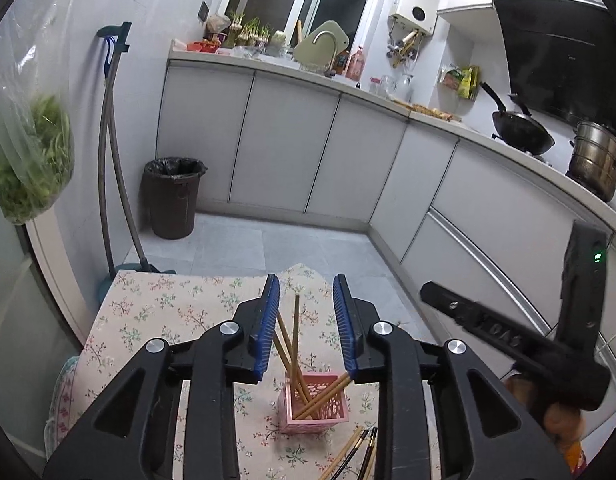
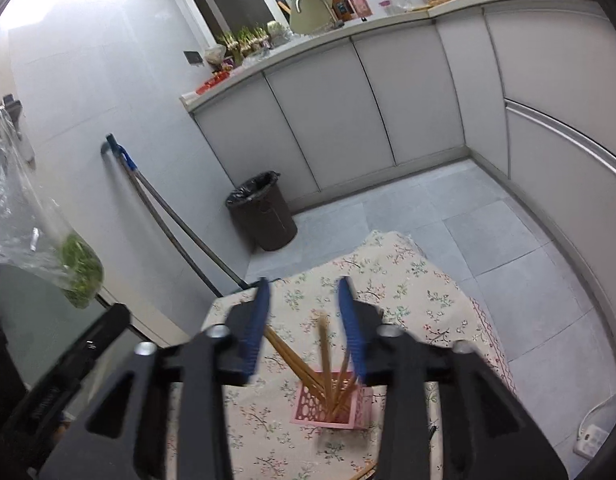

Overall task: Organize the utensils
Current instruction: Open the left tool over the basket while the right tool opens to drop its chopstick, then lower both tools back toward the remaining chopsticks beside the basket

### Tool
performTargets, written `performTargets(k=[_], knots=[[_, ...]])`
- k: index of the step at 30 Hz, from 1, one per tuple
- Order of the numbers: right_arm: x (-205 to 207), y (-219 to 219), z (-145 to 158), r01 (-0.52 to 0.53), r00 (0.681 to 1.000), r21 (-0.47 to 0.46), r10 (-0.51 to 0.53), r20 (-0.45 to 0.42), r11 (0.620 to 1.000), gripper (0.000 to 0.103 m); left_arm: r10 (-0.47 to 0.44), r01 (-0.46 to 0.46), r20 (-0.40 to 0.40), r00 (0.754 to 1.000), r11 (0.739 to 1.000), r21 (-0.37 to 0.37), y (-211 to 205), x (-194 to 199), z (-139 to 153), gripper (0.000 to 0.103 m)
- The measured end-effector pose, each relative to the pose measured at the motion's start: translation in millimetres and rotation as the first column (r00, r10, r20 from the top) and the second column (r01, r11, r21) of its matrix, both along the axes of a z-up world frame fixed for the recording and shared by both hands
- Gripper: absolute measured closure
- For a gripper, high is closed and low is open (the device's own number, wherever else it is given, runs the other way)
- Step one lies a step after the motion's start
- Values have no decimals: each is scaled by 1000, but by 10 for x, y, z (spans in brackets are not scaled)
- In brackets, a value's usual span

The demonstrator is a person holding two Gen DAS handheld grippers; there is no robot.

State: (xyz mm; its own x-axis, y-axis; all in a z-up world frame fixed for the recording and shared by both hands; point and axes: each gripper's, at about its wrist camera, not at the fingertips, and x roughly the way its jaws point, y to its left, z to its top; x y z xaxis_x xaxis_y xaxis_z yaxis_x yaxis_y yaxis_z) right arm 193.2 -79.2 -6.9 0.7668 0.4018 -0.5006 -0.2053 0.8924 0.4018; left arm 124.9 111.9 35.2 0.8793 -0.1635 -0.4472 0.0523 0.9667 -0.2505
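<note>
A pink lattice holder (image 1: 314,406) stands on the floral-cloth table (image 1: 156,312) and holds several wooden chopsticks (image 1: 295,344) leaning out of it. More chopsticks (image 1: 358,456) lie loose on the cloth in front of it. My left gripper (image 1: 306,300) is open and empty above the holder. My right gripper (image 2: 304,300) is open and empty above the same holder (image 2: 332,406), with the chopsticks (image 2: 324,356) standing between its fingers. The right gripper's body shows in the left wrist view (image 1: 520,344).
A dark bin (image 1: 174,196) and a mop (image 1: 112,152) stand on the tiled floor by the far wall. A bag of greens (image 1: 32,160) hangs at left. White cabinets (image 1: 308,152) run along the back and right, with a wok (image 1: 522,130) and pot (image 1: 596,160).
</note>
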Motion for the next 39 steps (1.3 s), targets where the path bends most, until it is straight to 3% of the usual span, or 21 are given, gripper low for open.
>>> performTargets(k=[2, 4, 6, 10, 15, 22, 26, 39], knots=[[15, 6, -46, 0, 1000, -22, 0, -19, 1000, 61, -7, 7, 3, 1000, 1000, 11, -31, -27, -1, 64], [-29, -16, -30, 10, 1000, -40, -11, -17, 999, 60, -11, 10, 12, 1000, 1000, 28, -80, -58, 4, 62], [-110, -45, 5, 33, 999, -64, -33, 3, 997, 54, -14, 13, 15, 1000, 999, 46, -140, -84, 3, 61], [-250, -81, 40, 65, 998, -123, -61, 36, 990, 44, -2, -1, 28, 1000, 996, 93, -258, -148, -21, 44], [-385, -107, 41, 102, 994, -177, -92, 61, 979, 32, 0, -2, 12, 1000, 990, 141, -356, -180, -86, 42], [-592, -224, 28, 199, 978, -228, -177, 113, 953, 7, 39, -39, 7, 999, 990, 133, -318, -278, -182, 23], [-624, -292, -86, 235, 971, -280, -210, 114, 931, 7, 38, -38, 3, 999, 990, 138, -376, -321, -222, 7], [-680, -517, -355, 227, 972, -298, -234, 13, 927, 7, 13, 0, -63, 998, 981, 194, -554, -312, -382, 7]])
